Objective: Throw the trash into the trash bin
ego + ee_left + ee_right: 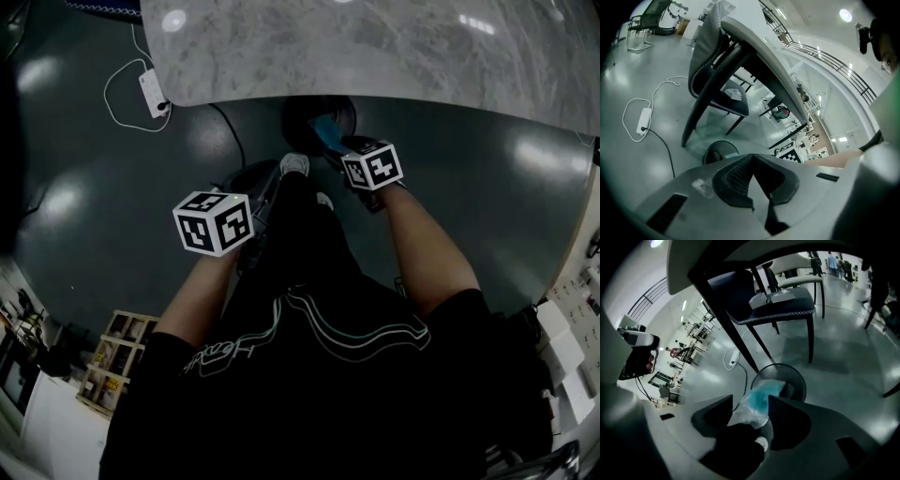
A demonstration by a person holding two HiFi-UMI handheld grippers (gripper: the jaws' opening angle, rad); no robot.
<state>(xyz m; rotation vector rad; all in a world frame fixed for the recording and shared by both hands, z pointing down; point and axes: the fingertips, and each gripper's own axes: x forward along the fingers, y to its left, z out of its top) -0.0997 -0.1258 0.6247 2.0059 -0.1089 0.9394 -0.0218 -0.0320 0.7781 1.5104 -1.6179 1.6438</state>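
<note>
- I had right gripper (751,399) spread, blue plastic bag (761,394) between its jaws, trash bin (799,383) just beyond them, likely for the drop.
- Left gripper (751,161) pressed together, empty.

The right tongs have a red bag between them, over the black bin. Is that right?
Not quite. The bag is blue and partly see-through, not red. The right gripper view shows it between the open right tongs, over the black bin.
</note>
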